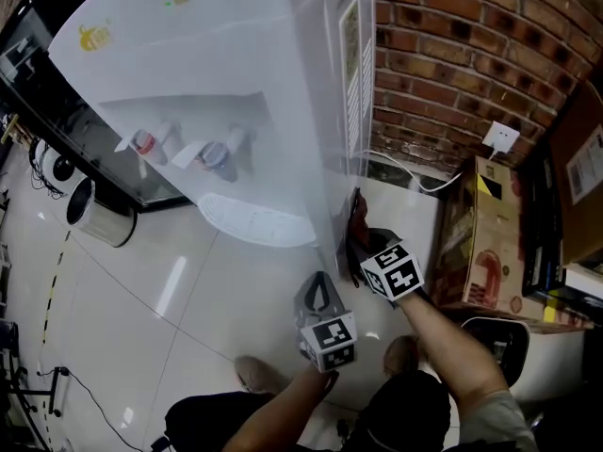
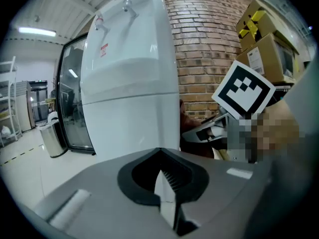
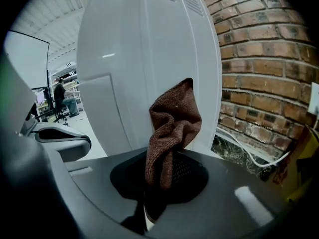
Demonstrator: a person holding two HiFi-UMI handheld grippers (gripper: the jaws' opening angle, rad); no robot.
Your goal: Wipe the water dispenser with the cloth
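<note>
**Cloth gripped in your right tool, low beside the dispenser**

Head view: the white water dispenser [image 1: 236,55] fills the upper left and centre of the frame, with its two taps [image 1: 184,147] in the recess. To its right is the brick wall [image 1: 452,45]. Your right tool [image 1: 362,245] sits just right of centre, at the lower edge of the dispenser's side panel. It holds the dark brown cloth [image 1: 357,213], which rises along that edge. Your left tool [image 1: 318,288] is just below and to the left of it, near the dispenser's bottom corner. A cardboard box [image 1: 476,243] stands at the right below a wall socket [image 1: 501,137]. A bin [image 1: 99,215] stands on the glossy floor [image 1: 141,290] at the left.

Left gripper view: your left tool [image 2: 161,176] has its jaws together with nothing between them. The dispenser [image 2: 129,93] stands straight ahead in the centre. The right tool's marker cube [image 2: 244,89] is at the right, with a sliver of the cloth [image 2: 185,119] showing beside the dispenser's edge.

Right gripper view: your right tool [image 3: 152,203] has its jaws clamped on the lower part of the cloth [image 3: 172,126]. The cloth stands up in bunched folds at the centre of the frame, in front of the dispenser's side panel [image 3: 149,54]. You cannot tell whether it touches the panel. The left tool [image 3: 60,139] shows at the left. A white cable [image 3: 249,156] runs along the foot of the brick wall at the right.
</note>
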